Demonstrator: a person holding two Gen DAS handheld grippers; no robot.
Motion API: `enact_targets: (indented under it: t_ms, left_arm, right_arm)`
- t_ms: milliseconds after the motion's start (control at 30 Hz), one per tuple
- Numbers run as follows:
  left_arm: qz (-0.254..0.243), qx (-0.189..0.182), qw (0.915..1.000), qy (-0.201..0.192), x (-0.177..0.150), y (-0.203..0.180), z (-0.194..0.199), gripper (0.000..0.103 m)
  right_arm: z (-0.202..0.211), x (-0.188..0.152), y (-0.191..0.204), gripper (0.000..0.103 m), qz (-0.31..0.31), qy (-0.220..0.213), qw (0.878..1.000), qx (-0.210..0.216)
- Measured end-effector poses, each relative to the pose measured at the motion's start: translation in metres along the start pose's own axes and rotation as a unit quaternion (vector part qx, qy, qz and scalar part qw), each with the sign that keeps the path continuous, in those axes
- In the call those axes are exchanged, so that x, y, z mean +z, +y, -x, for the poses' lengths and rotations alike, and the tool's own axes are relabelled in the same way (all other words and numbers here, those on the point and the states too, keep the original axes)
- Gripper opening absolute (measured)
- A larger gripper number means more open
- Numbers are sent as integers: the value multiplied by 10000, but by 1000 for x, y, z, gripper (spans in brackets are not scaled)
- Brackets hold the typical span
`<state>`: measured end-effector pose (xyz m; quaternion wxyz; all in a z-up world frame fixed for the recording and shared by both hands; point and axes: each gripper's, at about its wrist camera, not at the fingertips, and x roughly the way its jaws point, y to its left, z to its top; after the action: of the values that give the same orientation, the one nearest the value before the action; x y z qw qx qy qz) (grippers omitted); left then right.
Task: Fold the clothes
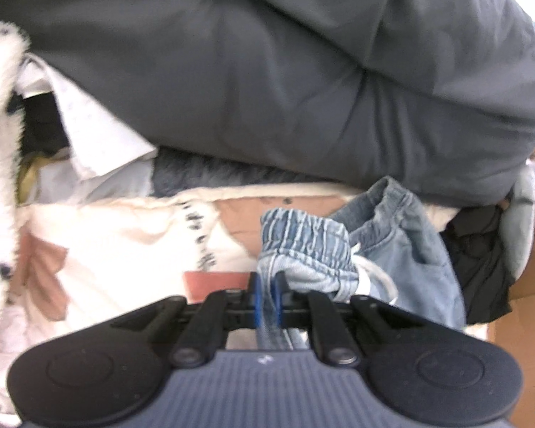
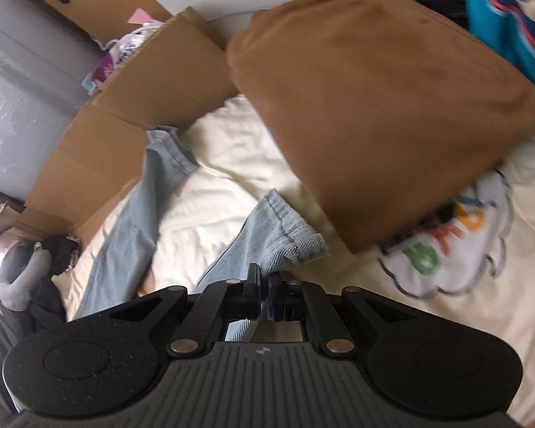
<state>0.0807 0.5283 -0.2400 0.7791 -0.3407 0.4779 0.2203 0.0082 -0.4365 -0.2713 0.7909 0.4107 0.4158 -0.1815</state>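
Left wrist view, left to right: a fluffy white fabric with dark spots (image 1: 0, 142) fills the left edge. A cream quilt with terracotta patches (image 1: 117, 242) covers the lower left and centre. A large dark grey padded duvet (image 1: 267, 71) spans the upper frame. At lower centre, the left gripper (image 1: 267, 294) has its blue pads pinched on the elasticated waistband of the pale blue denim trousers (image 1: 303, 249); the waistband bunches just above the pads, and a white drawstring (image 1: 378, 278) hangs to its right.

Right wrist view, left to right: brown cardboard boxes (image 2: 132, 100) occupy the upper left. The trousers' two legs (image 2: 132, 221) lie across a cream bedcover (image 2: 232, 164) at centre. The right gripper (image 2: 264, 296) is clamped tight on the hem of the nearer leg, at lower centre. A folded brown garment (image 2: 374, 89) sits at upper right, overlapping a white sweatshirt with coloured lettering (image 2: 446, 249). A teal garment (image 2: 510, 10) lies in the top right corner.
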Motion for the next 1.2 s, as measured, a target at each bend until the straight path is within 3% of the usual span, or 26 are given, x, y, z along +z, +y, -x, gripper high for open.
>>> enact_targets:
  t_ms: [300,500,700,967,1200]
  left_arm:
    - [-269,570,9979,138,-20,31,-12,0]
    - [-100,237,9990,354,-17,51,-20,0]
    - [-144,305,9978,575,-28,45,-43,36]
    - [-119,606,9958,676,-38,39,-84,36]
    - [-383,671,9938,799,-44,30,-112,35]
  right_arm:
    - [16,-32,-31,2,-137,243,9984,-495]
    - [16,-49,-40,1,80,451,9959,-779]
    - [-5,-57,-64,1,5,570,9938,-955]
    - [-11,-67,-78,1,-88,715,9898,-1231]
    - [4,-78,-83,1,-204,834,9839,-1565]
